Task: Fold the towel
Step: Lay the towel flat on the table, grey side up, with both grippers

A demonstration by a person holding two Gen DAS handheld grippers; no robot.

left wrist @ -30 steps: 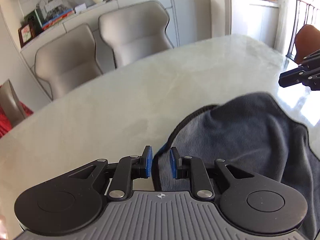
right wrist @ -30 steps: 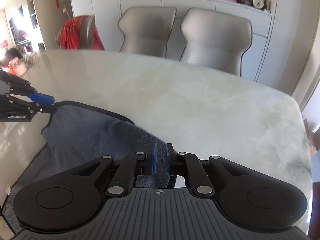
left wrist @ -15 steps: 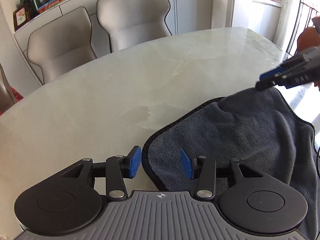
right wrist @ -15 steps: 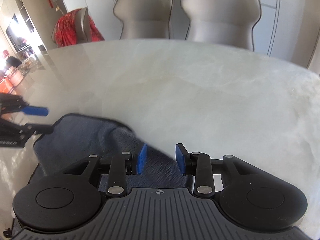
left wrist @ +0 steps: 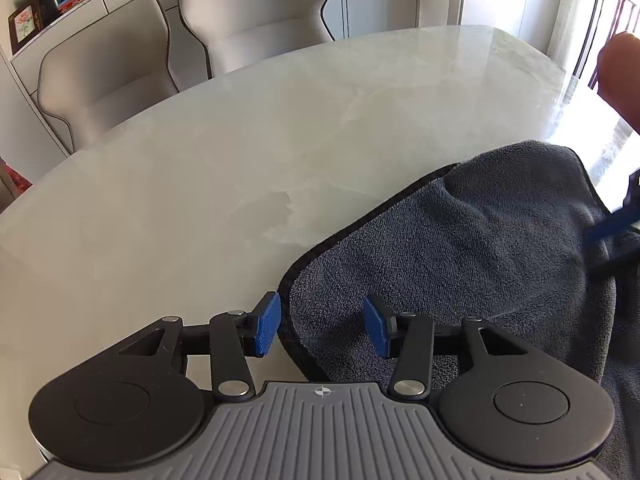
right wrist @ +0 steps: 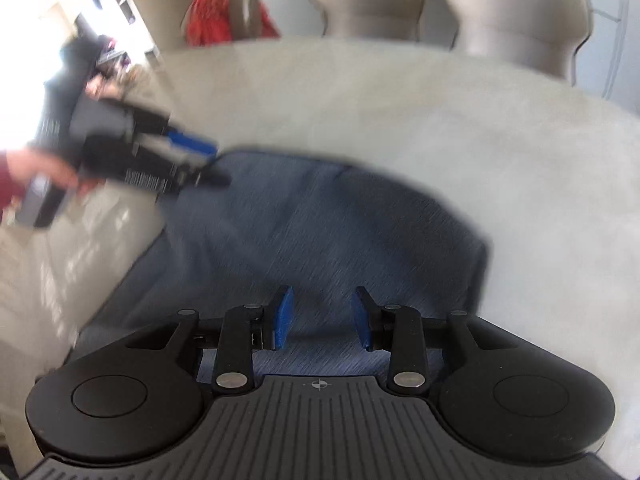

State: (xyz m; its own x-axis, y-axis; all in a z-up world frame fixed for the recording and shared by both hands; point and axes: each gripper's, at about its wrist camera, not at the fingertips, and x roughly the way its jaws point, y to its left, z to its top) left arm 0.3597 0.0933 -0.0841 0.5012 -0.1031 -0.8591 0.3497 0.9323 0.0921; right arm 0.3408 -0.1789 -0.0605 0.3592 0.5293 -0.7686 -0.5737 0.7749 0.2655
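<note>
A dark grey towel (left wrist: 472, 240) with a black hem lies folded over on the pale marble table (left wrist: 240, 152). My left gripper (left wrist: 322, 326) is open over the towel's near left corner, holding nothing. In the blurred right wrist view the towel (right wrist: 320, 224) lies below my right gripper (right wrist: 322, 318), which is open and empty above it. The left gripper also shows in the right wrist view (right wrist: 200, 160), at the towel's far left corner. A blue fingertip of the right gripper (left wrist: 616, 224) shows at the right edge of the left wrist view.
Two beige chairs (left wrist: 180, 40) stand at the table's far side before a white sideboard with books and a picture frame (left wrist: 24, 28). A chair with red cloth (right wrist: 228, 12) stands at the far left in the right wrist view. A window is at the right.
Both grippers have opened and let go of the towel's corners. The towel now lies folded on the table. The right gripper has moved fast, down over the towel; the left gripper has tilted downward.
</note>
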